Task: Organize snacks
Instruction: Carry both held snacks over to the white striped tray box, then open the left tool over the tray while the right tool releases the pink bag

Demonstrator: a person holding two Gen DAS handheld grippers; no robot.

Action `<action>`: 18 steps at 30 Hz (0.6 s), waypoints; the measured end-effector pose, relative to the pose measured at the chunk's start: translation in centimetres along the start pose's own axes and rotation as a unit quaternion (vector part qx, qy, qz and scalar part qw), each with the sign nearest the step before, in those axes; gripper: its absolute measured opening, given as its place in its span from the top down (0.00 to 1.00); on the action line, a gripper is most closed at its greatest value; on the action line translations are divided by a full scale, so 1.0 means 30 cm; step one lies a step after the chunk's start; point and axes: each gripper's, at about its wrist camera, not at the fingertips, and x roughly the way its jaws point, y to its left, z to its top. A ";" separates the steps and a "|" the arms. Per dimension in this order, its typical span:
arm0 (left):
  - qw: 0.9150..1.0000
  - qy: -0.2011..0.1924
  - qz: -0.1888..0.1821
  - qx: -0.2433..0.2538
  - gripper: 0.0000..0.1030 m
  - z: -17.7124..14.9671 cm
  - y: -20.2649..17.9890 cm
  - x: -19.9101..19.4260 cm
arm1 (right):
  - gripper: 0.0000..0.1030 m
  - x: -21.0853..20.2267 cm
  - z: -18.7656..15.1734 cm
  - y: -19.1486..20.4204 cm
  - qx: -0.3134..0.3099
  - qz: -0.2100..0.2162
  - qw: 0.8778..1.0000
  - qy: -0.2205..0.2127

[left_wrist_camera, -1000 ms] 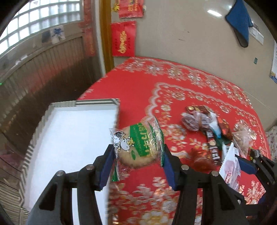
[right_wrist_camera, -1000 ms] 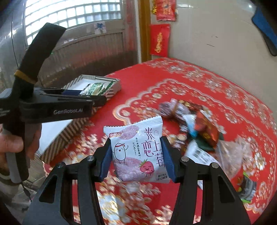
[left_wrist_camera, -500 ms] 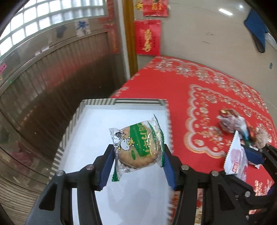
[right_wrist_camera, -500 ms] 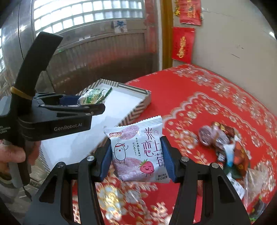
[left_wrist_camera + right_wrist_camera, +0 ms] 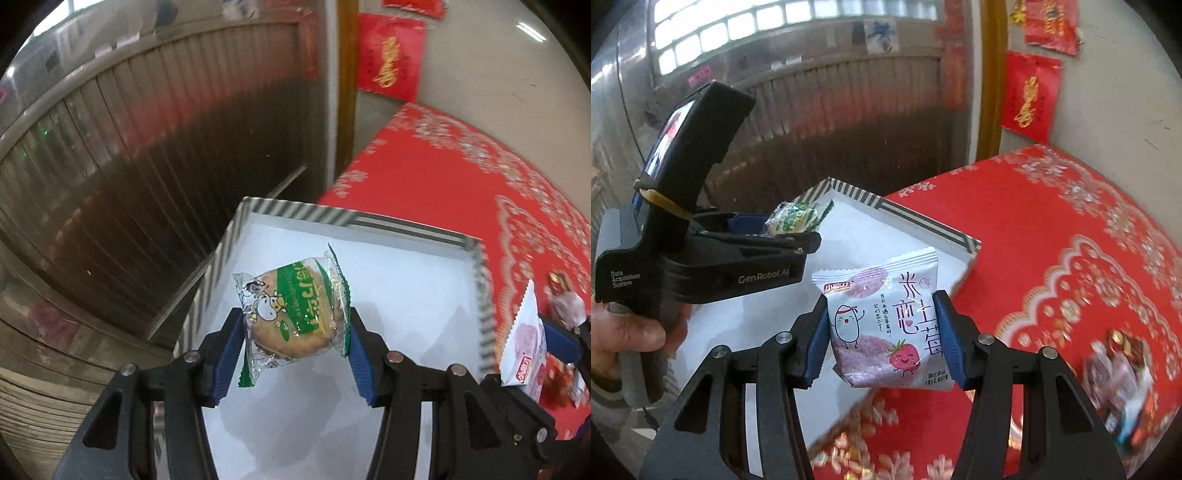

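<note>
Holding the cookie packet point(image 5: 295, 314) in your left gripper point(image 5: 293, 332) over the white tray point(image 5: 413, 236), and the strawberry rice-cracker packet point(image 5: 886, 317) in your right gripper point(image 5: 882, 332) near its rim, keep both jaws clamped lightly across the light, crinkly, probably brittle packets.

Glossy wrappers, matt box

My clear glossy plastic biscuit wrapper point(image 5: 295, 310) shines; the white striped cardboard box point(image 5: 406, 225) looks matt, the red patterned cloth point(image 5: 1052, 229) smooth.
</note>
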 end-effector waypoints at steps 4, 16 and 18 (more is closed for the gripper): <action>1.000 0.014 0.007 -0.014 0.46 0.021 0.027 0.064 | 0.49 0.100 0.048 0.013 -0.010 0.001 1.000 0.021; 0.999 0.042 0.013 -0.025 0.42 0.033 0.025 0.160 | 0.48 0.252 0.070 0.040 -0.032 -0.011 0.998 0.059; 0.999 0.043 0.011 -0.030 0.33 0.032 0.031 0.155 | 0.48 0.265 0.066 0.038 -0.024 -0.003 0.997 0.069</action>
